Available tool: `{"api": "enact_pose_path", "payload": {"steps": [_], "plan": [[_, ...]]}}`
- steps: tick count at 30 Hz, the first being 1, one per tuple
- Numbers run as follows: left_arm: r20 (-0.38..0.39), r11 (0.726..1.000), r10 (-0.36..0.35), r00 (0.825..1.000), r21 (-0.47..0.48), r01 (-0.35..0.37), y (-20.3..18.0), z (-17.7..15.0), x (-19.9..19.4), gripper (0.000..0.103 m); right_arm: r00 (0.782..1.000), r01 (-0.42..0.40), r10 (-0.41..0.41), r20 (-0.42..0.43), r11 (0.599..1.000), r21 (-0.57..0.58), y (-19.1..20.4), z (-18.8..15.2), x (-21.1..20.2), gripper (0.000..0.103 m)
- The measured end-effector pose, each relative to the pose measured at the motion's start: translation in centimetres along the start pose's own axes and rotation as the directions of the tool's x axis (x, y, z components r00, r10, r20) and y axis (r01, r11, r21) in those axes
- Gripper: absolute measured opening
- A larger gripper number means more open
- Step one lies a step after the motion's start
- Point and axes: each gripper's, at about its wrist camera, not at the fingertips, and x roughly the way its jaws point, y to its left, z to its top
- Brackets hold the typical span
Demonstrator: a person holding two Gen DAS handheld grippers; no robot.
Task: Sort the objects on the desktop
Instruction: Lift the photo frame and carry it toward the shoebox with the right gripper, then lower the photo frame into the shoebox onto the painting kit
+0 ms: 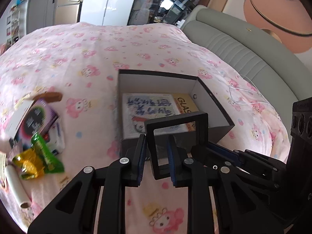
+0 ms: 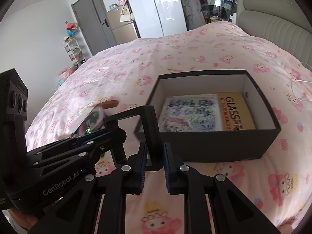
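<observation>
Here both tools meet on one black square frame (image 1: 176,142) just in front of the open black box (image 2: 214,142) on the pink bed (image 1: 78,62). The left tool (image 1: 157,161) has its fingers narrowed around the frame's lower edge; the right tool (image 2: 154,167) closes about the frame's side. Inside the box lie a picture card (image 2: 189,113) and a yellow booklet (image 2: 236,111). Snack packets (image 1: 39,158) sit well apart at the left.

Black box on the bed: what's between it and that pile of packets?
Nothing but bare pink bedsheet, seen in the left wrist view, between the box and the pile of packets.
</observation>
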Motion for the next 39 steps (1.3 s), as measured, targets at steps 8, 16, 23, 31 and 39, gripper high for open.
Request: {"api": "enact_pose_path", "payload": {"steps": [8,16,23,31,39], "plan": [[-0.029,0.999,0.002,1.000,0.040,0.000,-2.3,3.6,5.5,0.020,1.000,0.016,-0.016,0.004,0.997,0.081,-4.9,2.6,3.1,0.014],[-0.113,0.999,0.045,0.993,0.000,-0.045,0.0,4.8,11.1,0.018,0.996,-0.018,0.028,-0.085,0.993,0.117,-7.3,4.4,9.1,0.014],[-0.256,0.991,0.118,0.959,-0.028,-0.129,2.0,4.9,15.4,0.016,0.982,-0.002,0.025,-0.187,0.992,0.122,-7.8,5.2,12.9,0.013],[-0.198,0.991,0.118,0.973,-0.034,-0.127,2.7,4.6,13.8,0.016,0.974,0.054,-0.029,-0.223,0.993,0.108,-7.7,6.5,13.2,0.014],[-0.146,0.996,0.083,0.986,-0.032,-0.089,3.2,4.6,11.8,0.016,0.935,0.075,-0.040,-0.353,0.993,0.087,-7.6,5.1,15.3,0.021]]}}
